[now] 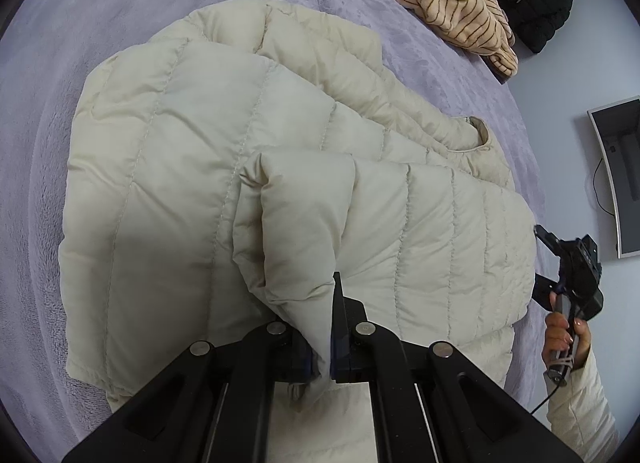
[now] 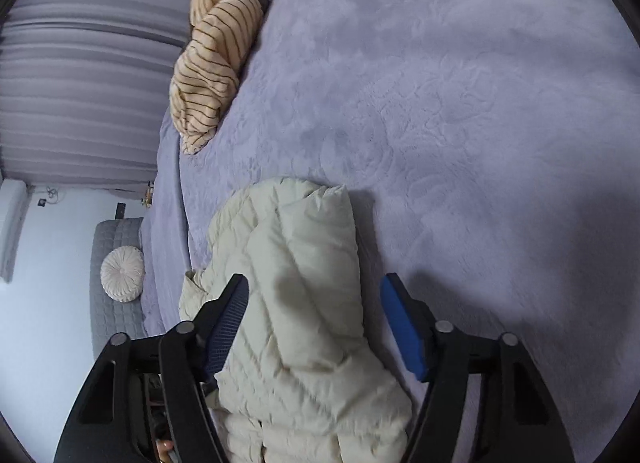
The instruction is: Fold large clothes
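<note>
Puffer jacket mid-fold on a lilac bedspread

The lilac bedspread (image 1: 100,15) fills both views, with the cream puffer jacket (image 1: 168,167) spread across its centre and a striped blanket (image 1: 452,3) bunched at one o'clock. The left gripper (image 1: 334,327), fingers pinched tight on a sleeve end, appears to be carrying it over the body (a fold likely half done). The right gripper (image 2: 314,303) hangs spread wide above the jacket, holding nothing; next it probably needs to steady the fabric.

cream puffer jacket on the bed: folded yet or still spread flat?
Partly folded. The cream puffer jacket lies on the bed with one quilted panel doubled over; the left gripper is shut on its edge. The right gripper is open.
</note>
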A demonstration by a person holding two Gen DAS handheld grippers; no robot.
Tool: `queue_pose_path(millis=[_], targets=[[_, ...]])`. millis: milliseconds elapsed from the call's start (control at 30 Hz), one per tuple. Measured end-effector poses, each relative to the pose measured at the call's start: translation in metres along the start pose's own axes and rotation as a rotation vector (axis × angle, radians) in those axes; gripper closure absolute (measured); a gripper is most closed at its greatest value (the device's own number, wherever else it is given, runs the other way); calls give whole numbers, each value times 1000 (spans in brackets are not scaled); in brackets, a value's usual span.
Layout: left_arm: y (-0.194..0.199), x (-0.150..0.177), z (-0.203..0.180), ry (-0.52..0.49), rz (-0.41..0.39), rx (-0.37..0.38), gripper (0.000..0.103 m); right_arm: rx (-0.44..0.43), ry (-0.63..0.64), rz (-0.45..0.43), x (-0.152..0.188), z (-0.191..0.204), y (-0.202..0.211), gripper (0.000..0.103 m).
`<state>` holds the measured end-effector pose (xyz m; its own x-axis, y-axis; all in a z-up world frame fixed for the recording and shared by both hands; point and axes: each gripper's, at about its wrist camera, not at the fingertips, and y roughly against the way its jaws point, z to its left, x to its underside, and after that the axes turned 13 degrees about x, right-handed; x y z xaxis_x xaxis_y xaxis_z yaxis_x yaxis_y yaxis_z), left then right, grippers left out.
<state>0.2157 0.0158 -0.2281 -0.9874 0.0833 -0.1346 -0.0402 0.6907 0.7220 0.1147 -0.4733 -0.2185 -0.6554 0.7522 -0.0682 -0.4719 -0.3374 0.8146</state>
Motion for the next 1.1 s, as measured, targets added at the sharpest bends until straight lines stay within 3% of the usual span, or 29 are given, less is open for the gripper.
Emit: queue_pose_path(millis=[67,133,233,400,600,767,933,1100], targets=[[-1,-1,-1,0,-1,-7,97,-8,-7,49,-11,2,-23,42],[-1,-1,-5,-10,-4,-18,97,-11,22,85,-14,9,-34,77],[-3,0,-14,-36,-3,-15,97,69,132,51,-14,27,-32,89],[-13,0,-10,-29,5,5,97,239,204,-13,-25,16,-38,91],[-12,0,-12,-40,10,-9,97,299,200,-70,-25,15,-33,91],[-12,-2,-13,-37,13,-12,97,305,154,-134,-10,18,16,91],[-14,-3,-16,-40,12,-22,97,206,316,-58,37,55,33,90],[-13,-4,-20,-62,12,-35,97,320,390,27,69,52,-9,90]])
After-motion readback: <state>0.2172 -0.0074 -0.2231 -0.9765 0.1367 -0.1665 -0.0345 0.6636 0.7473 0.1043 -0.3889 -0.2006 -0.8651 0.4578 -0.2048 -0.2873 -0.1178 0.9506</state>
